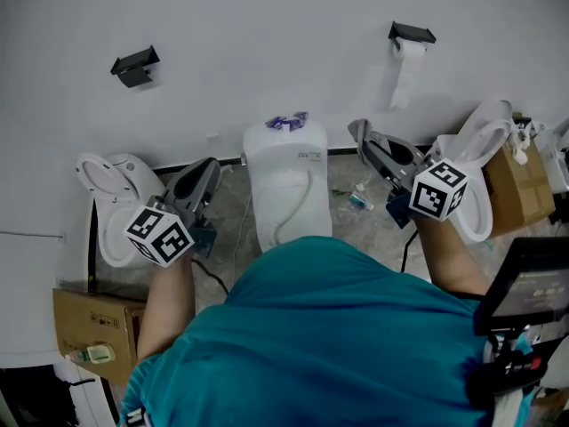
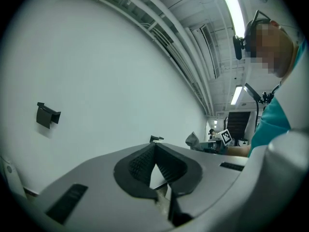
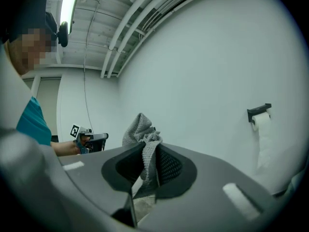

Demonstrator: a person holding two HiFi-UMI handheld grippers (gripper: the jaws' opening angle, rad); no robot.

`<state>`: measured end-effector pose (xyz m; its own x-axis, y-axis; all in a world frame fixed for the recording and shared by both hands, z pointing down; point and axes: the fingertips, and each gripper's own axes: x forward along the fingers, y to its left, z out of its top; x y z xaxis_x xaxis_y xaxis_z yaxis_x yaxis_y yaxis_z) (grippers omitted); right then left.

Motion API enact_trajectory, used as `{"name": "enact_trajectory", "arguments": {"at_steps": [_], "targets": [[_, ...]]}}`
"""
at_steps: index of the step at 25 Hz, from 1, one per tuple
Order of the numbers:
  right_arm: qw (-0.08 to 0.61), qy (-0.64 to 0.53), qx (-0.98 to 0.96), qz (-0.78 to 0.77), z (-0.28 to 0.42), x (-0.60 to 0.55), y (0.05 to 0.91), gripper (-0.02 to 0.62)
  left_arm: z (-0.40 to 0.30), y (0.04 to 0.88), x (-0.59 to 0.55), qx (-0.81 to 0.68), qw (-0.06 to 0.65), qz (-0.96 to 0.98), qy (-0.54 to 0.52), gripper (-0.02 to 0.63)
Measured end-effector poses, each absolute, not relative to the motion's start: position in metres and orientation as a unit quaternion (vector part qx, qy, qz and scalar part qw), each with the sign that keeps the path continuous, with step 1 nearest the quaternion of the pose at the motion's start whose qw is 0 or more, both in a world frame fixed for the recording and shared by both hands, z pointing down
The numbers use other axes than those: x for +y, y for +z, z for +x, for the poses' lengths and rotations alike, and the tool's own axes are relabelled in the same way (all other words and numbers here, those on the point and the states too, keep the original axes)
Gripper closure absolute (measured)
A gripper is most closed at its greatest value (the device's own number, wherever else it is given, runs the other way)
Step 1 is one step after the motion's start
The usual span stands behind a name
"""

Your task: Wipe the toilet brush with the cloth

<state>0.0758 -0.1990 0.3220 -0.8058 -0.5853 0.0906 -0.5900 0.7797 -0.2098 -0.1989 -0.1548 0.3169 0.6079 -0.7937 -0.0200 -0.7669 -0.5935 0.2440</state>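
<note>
Cloth [image 3: 139, 129] sits pinched in the right claw [image 3: 150, 149], bunched loosely above its tips. The left claw [image 2: 154, 148] is closed on nothing. No toilet brush can be made out in any view, so wiping has no target, and the cloth could slip free if shaken. Beyond stand a toilet cistern [image 1: 284, 163], an open toilet [image 1: 111, 203], cardboard boxes [image 1: 93, 323], and a paper roll [image 1: 407, 69] on the wall [image 1: 267, 43].

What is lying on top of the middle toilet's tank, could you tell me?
A small purple and blue item lies on the tank's lid; what it is I cannot tell. The person's teal shirt hides the toilet's front part.
</note>
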Motion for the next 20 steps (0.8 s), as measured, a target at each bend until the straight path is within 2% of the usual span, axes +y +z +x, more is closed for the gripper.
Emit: {"name": "enact_trajectory", "arguments": {"at_steps": [20], "targets": [[0.033, 0.099, -0.945, 0.309, 0.0712, -0.1952, 0.329, 0.551, -0.1888, 0.3162, -0.1502, -0.435, 0.108, 0.892, -0.055, 0.597]]}}
